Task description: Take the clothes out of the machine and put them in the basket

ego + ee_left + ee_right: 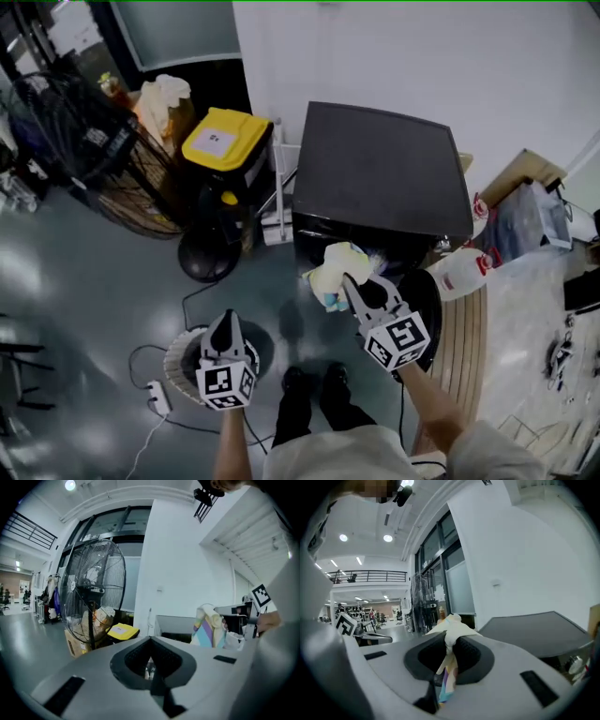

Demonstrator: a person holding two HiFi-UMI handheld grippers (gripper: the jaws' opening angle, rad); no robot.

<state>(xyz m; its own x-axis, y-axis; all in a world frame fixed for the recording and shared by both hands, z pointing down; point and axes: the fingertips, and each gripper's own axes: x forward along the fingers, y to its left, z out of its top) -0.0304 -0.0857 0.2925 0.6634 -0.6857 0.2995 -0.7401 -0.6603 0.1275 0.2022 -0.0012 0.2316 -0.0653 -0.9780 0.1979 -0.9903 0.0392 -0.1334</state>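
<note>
The black machine point(380, 173) stands against the white wall, seen from above. In front of its upper edge my right gripper point(349, 281) is shut on a pale yellow cloth with coloured stripes point(336, 270). That cloth point(451, 634) bunches over the jaw tips and hangs down between the pads. The left gripper view shows the same cloth point(208, 627) to its right. My left gripper point(225, 323) hangs lower left, above a round white ribbed basket point(176, 361). Its jaws point(150, 641) meet with nothing between them.
A standing fan point(122, 169) with a round base point(208, 258) is at the left, next to a yellow-lidded bin point(225, 139). A white jug point(461, 274) and boxes point(530, 211) sit right of the machine. A cable and plug point(155, 394) lie by the basket.
</note>
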